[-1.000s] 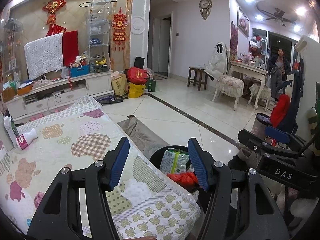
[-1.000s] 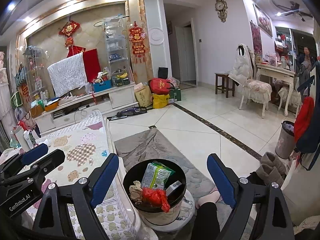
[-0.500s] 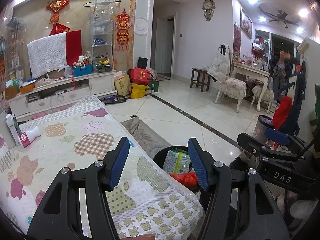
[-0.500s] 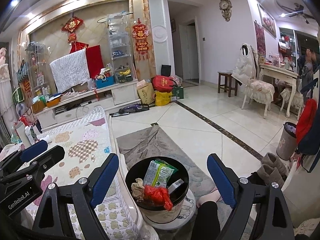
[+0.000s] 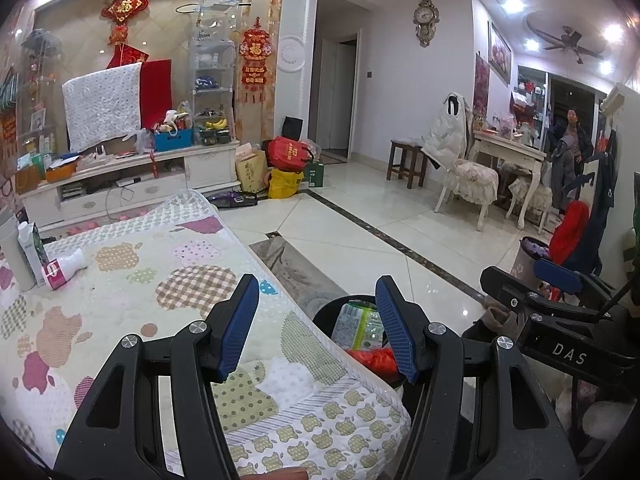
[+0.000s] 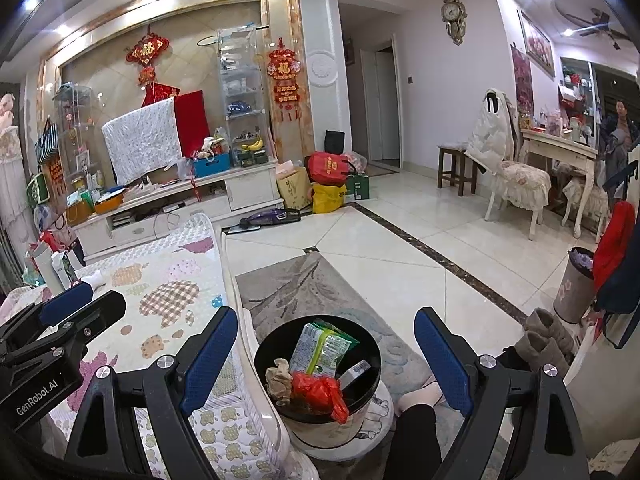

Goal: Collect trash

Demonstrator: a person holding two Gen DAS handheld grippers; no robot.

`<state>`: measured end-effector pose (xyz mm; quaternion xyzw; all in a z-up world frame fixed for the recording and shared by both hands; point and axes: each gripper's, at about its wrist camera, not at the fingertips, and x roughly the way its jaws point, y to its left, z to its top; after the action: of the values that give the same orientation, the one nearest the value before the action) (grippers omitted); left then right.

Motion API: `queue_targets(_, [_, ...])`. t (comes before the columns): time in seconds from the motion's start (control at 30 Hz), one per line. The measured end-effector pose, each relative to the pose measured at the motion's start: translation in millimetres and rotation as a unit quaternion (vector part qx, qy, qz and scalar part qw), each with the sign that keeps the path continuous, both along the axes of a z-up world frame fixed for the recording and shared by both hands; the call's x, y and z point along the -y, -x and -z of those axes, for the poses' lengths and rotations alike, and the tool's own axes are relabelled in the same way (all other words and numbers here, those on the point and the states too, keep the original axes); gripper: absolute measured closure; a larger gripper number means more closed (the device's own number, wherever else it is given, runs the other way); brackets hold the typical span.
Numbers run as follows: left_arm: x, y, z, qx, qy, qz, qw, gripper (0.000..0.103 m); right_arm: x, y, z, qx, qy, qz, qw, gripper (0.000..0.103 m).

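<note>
A black-lined trash bin (image 6: 276,344) stands on the floor beside the table, holding a green snack bag (image 6: 324,346), a red plastic bag (image 6: 318,390), crumpled paper (image 6: 280,376) and a small box (image 6: 354,372). My right gripper (image 6: 324,350) is open and empty, above the bin. My left gripper (image 5: 316,320) is open and empty over the table's near corner; the bin (image 5: 328,316) shows partly behind its right finger. A small white bottle with a pink label (image 5: 64,266) lies on the table at the far left.
The table has a patterned quilted cover (image 5: 160,280). A tall white bottle and a carton (image 5: 24,248) stand at its left edge. A grey rug (image 6: 312,292) lies on the tiled floor. A second bin (image 6: 574,284), boots (image 6: 548,340) and chairs are at the right.
Both views have shifted slightly; the grippers stay open and empty. The bin sits a little lower and nearer in the right wrist view.
</note>
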<state>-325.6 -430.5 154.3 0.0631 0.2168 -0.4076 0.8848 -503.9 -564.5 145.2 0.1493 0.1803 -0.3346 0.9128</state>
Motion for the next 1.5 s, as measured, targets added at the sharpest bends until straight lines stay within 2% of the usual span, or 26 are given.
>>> queue_targets(0.93, [-18, -14, -5, 0.005, 0.023, -0.030, 0.9993, 0.043, -3, -10, -16, 0.030, 0.016, -0.009, 0.999, 0.014])
queue_targets(1.5, [-21, -14, -4, 0.006, 0.024, -0.034, 0.9991, 0.043, -9, -15, -20, 0.033, 0.026, -0.015, 0.999, 0.014])
